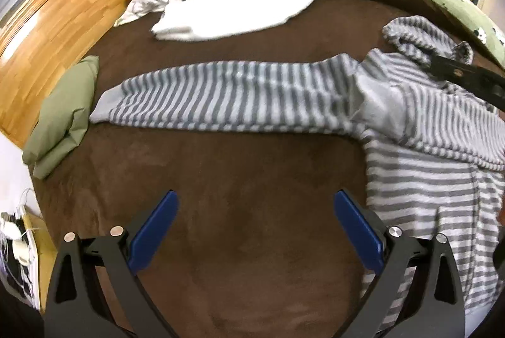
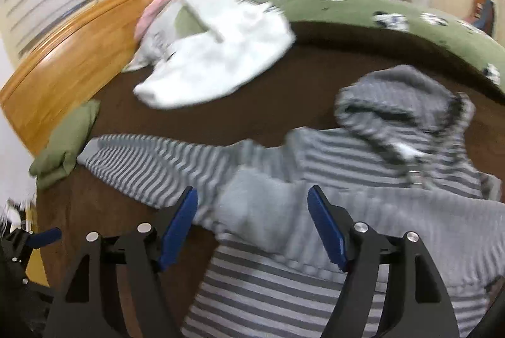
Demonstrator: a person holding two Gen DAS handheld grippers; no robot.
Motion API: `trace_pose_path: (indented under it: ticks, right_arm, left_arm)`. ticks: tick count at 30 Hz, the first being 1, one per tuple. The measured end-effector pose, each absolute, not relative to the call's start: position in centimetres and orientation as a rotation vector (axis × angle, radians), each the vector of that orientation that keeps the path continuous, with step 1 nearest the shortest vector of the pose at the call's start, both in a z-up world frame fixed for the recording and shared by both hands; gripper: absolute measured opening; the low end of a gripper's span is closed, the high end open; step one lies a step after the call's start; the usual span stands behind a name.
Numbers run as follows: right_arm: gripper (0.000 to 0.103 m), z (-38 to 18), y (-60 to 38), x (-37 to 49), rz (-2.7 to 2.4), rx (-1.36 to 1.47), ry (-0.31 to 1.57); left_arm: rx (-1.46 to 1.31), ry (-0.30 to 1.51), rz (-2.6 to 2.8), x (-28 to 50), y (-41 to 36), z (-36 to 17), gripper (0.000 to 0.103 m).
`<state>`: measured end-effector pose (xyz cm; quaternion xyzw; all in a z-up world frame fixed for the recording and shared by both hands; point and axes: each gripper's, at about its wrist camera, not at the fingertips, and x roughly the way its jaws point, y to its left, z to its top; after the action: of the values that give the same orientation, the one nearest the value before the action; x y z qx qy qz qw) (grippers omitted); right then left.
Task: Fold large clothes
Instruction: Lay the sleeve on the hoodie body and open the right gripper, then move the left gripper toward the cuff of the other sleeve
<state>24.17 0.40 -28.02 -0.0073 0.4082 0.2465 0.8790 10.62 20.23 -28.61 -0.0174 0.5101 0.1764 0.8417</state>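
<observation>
- The green pillow point(image 1: 63, 113) lies just left of the striped hoodie's point(image 1: 426, 148) sleeve cuff, out of the folding space.
- The left sleeve point(image 1: 227, 91) stretches flat leftward from the hoodie's body on the brown blanket point(image 1: 236, 180), probably laid out for folding in.
- The left gripper point(image 1: 255, 230) hovers wide and empty, left of the hoodie's body.
- The right gripper point(image 2: 252, 224) stands wide over the hoodie's shoulder, gripping nothing.
</observation>
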Motion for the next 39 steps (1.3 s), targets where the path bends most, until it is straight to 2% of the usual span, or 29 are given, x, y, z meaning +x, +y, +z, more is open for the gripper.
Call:
trace_pose_path:
  ticks: [2, 3, 4, 8, 17, 23, 29, 33, 39]
  right_arm:
    - [0.069, -27.5, -2.0, 24.7, 0.458, -0.044, 0.855]
    - [0.059, -27.4, -3.7, 25.0, 0.419, -0.061, 0.867]
    - [0.056, -27.5, -5.2, 25.3, 0.395, -0.064, 0.883]
    - [0.029, -27.9, -11.3, 26.6, 0.288, -0.078, 0.911]
    - [0.011, -32.7, -23.1, 29.5, 0.094, 0.017, 0.997]
    - [0.011, -37.6, -26.9, 30.1, 0.049, 0.038, 1.075]
    - [0.011, -39.8, -27.1, 29.7, 0.057, -0.016, 1.070]
    - [0.012, -40.0, -27.1, 29.5, 0.050, -0.012, 1.051]
    - [0.012, -40.0, -27.2, 29.6, 0.028, -0.029, 1.042]
  left_arm:
    - [-0.033, 1.065, 0.346, 11.5, 19.3, -28.2, 0.097]
    - [-0.029, 1.056, 0.323, 12.3, 18.5, -27.9, 0.097]
    - [-0.026, 1.045, 0.299, 13.1, 17.7, -27.6, 0.097]
    - [0.004, 1.013, 0.220, 16.7, 14.0, -27.1, 0.097]
    - [-0.031, 1.003, 0.061, 25.0, 5.3, -30.2, 0.097]
    - [-0.054, 1.029, 0.072, 27.6, 3.1, -33.8, 0.097]
    - [-0.114, 1.125, 0.134, 26.7, 5.9, -39.2, 0.097]
    - [-0.019, 1.103, 0.109, 26.1, 5.0, -39.5, 0.097]
    - [-0.044, 1.089, 0.117, 26.1, 5.3, -39.6, 0.098]
